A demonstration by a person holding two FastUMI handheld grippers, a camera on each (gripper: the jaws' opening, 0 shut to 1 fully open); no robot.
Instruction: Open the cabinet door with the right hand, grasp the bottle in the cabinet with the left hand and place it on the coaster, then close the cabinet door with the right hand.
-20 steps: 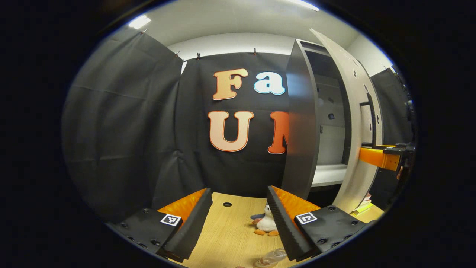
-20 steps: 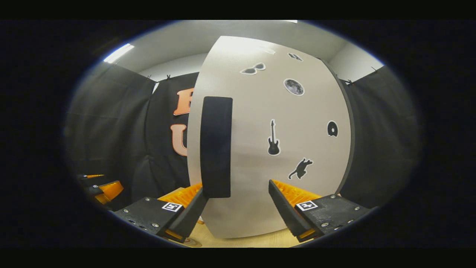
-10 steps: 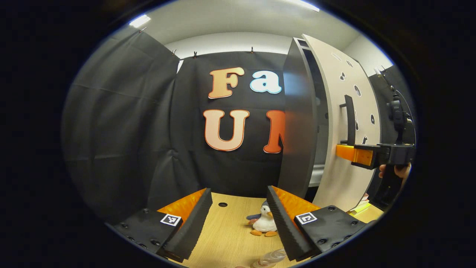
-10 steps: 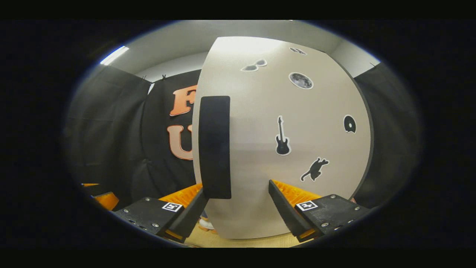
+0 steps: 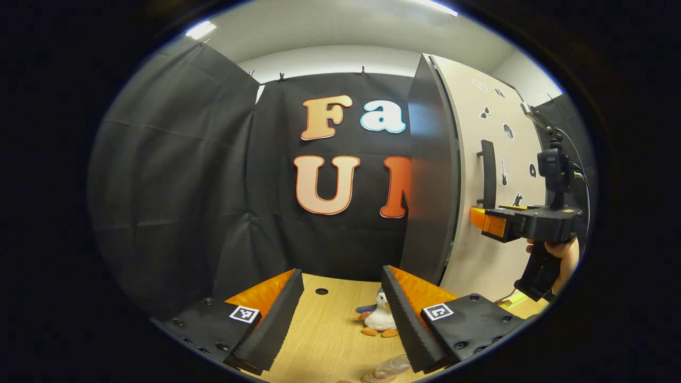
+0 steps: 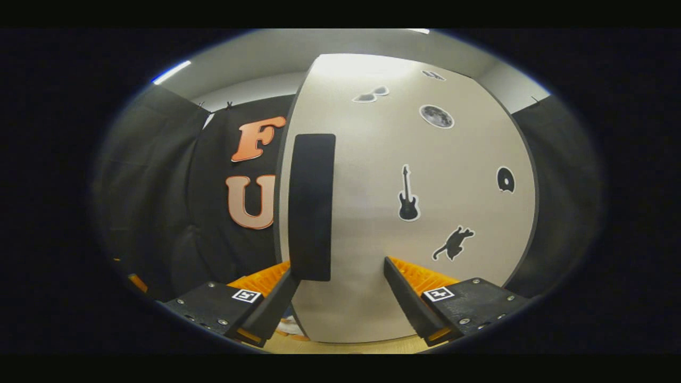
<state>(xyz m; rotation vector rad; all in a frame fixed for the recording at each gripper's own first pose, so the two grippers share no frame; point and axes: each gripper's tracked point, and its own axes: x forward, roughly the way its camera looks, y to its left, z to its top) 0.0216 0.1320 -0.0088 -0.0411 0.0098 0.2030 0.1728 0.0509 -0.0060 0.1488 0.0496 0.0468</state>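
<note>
While the left gripper [image 5: 340,314] hangs wide open, empty, over one table [image 5: 330,340] with one penguin toy [image 5: 379,319] far and one bottle [image 5: 385,368] near-right, the right gripper view has right gripper [image 6: 338,298] agape, gripping nothing, before one cabinet door [image 6: 425,213], now nearly closed, one handle [image 6: 311,207] left.

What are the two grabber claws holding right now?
Nothing. The left gripper is open over the table; the right gripper is open, its fingers against the cabinet door beside the handle, not clamped on it.
</note>
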